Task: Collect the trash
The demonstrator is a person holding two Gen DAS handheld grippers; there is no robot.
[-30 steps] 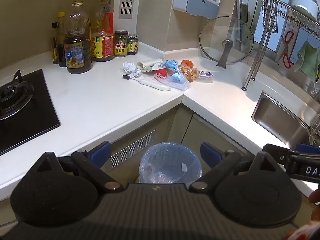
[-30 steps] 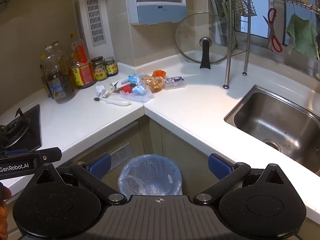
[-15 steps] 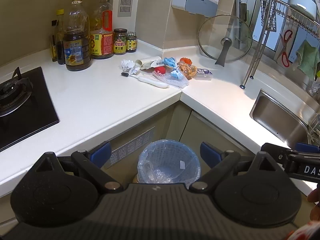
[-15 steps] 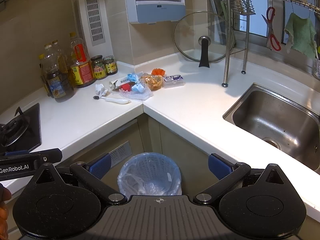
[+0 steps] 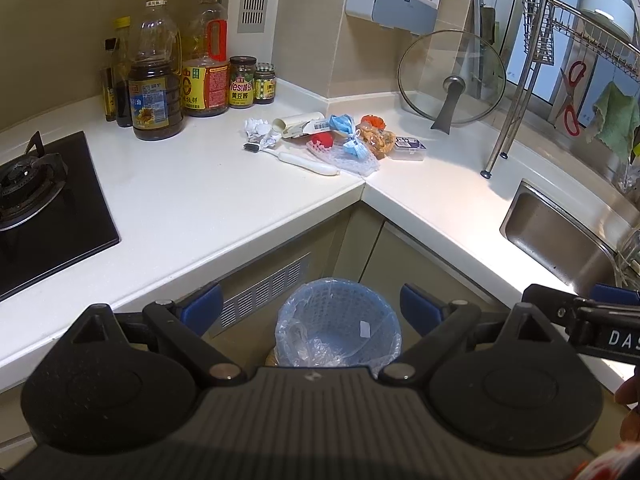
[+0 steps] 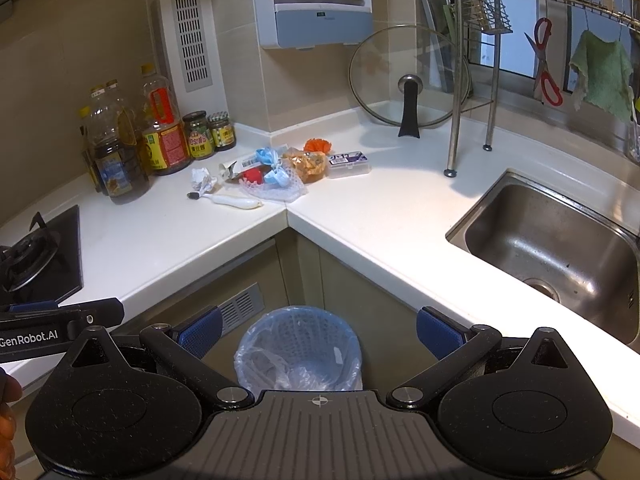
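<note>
The white counter point(image 5: 208, 208) is bending around the corner, with the sink point(image 6: 560, 248) lying at its right end. Below the corner, on the floor, the blue bin point(image 6: 300, 344) with a plastic liner is standing. The left tool point(image 5: 311, 306) and the right tool point(image 6: 319, 326) are both hovering above the bin, fingers spread wide and holding nothing. The trash pile point(image 5: 336, 140) is lying near the wall corner on the counter, well apart from both tools: a white brush point(image 5: 296, 160), blue masks point(image 5: 344, 126), a small box point(image 5: 408, 148), a crumpled paper point(image 5: 256, 126).
</note>
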